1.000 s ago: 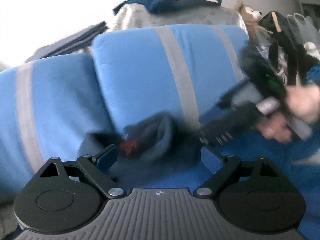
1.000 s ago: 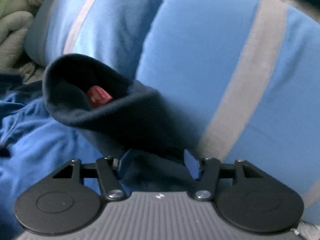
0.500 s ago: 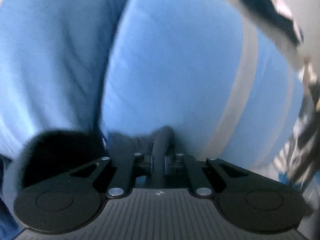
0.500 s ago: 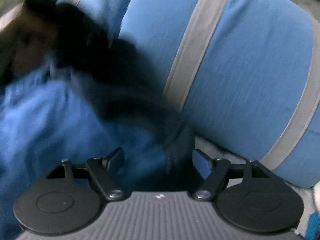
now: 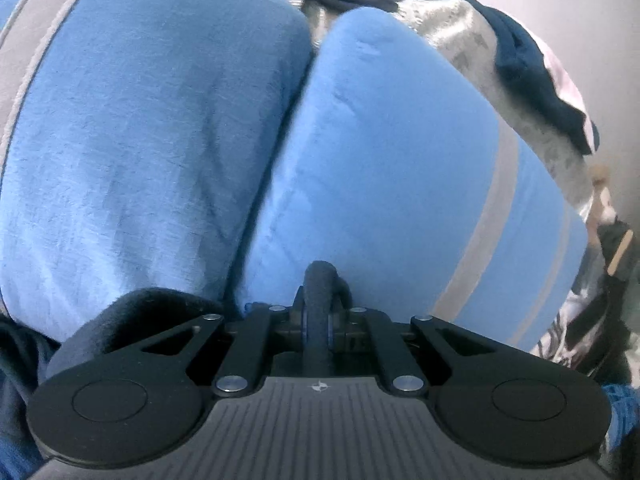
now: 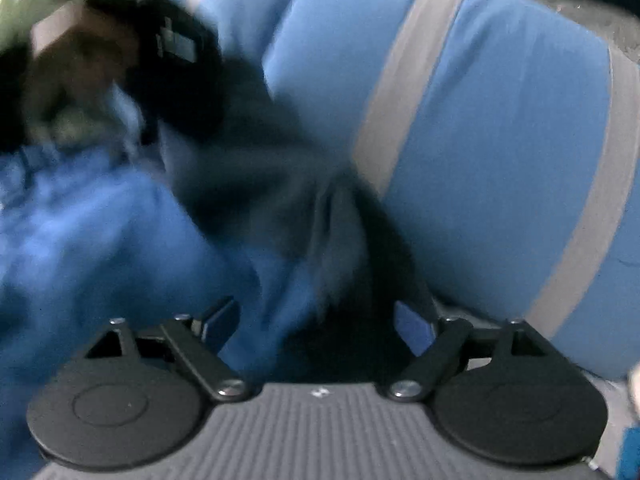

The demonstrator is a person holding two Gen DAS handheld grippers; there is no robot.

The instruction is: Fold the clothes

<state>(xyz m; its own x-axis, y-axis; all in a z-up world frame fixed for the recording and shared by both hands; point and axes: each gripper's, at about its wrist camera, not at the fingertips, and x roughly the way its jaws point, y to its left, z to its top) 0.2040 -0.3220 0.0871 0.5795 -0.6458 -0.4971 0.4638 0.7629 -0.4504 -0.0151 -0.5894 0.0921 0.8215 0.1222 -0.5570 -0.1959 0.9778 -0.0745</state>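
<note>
At 6 o'clock below the blue pillows (image 5: 380, 168), left tool (image 5: 318, 318) clenched on dark garment (image 5: 318, 280) fold; right tool (image 6: 316, 316) opening, garment betw. jaws, unpinched. Step: mid-fold; next needs right regrasp.

two blue cushions with grey stripes (image 5: 392, 168), pale wall (image 5: 580, 20) behind, soft daylight

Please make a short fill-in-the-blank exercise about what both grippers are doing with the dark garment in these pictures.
1. The left gripper is shut on a fold of the dark ____.
2. The right gripper has its jaws ____, with nothing pressed between the pads.
3. The blue cushions carry ____ stripes.

Missing words: garment; opening; grey
</note>
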